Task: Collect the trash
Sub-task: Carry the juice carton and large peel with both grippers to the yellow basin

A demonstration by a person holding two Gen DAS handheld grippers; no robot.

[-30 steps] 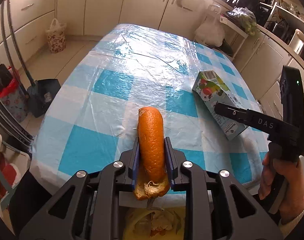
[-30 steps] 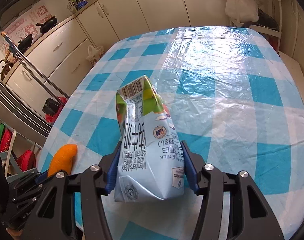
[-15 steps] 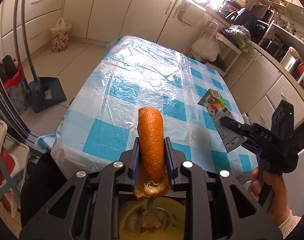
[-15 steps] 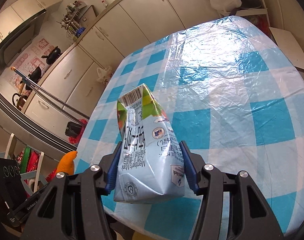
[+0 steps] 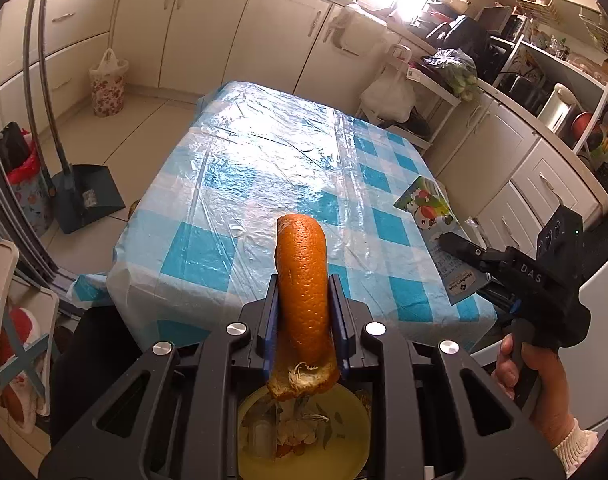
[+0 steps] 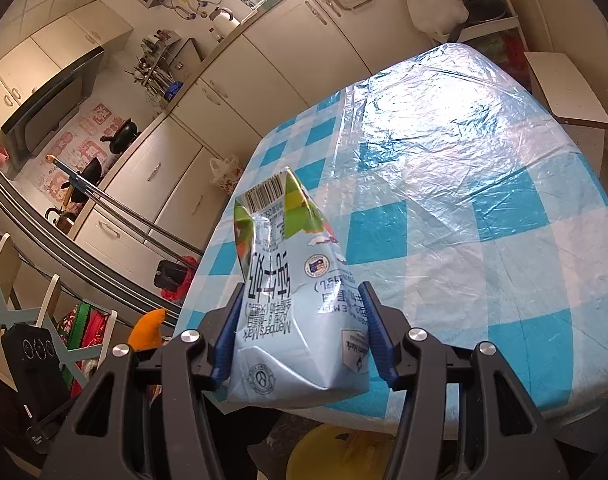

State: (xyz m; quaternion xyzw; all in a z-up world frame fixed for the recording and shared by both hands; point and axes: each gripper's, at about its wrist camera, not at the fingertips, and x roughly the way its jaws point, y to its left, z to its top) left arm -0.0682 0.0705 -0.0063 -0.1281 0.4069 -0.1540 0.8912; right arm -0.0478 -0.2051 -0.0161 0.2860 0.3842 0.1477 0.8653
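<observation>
My left gripper [image 5: 302,292] is shut on a long piece of orange peel [image 5: 301,280], held over a yellow bin [image 5: 344,416] with scraps in it, just off the near end of the table [image 5: 231,184]. My right gripper [image 6: 299,300] is shut on a crumpled light-blue milk carton [image 6: 291,304], barcode end pointing away, above the table's near edge. In the left wrist view the right gripper [image 5: 444,240] and the carton [image 5: 428,204] hang at the right, held by a hand [image 5: 540,384]. The peel tip [image 6: 149,330] shows at lower left in the right wrist view.
The table wears a blue-and-white checked cloth under clear plastic. The yellow bin's rim [image 6: 316,444] shows below the carton. A dustpan and broom [image 5: 83,196] stand on the floor at left, with a floral bag [image 5: 107,84] by the cabinets. A loaded shelf cart [image 5: 420,92] stands beyond the table.
Both grippers have drawn back from the table toward its near end and risen a little, each keeping its load. The yellow bin has come further into view under them.
</observation>
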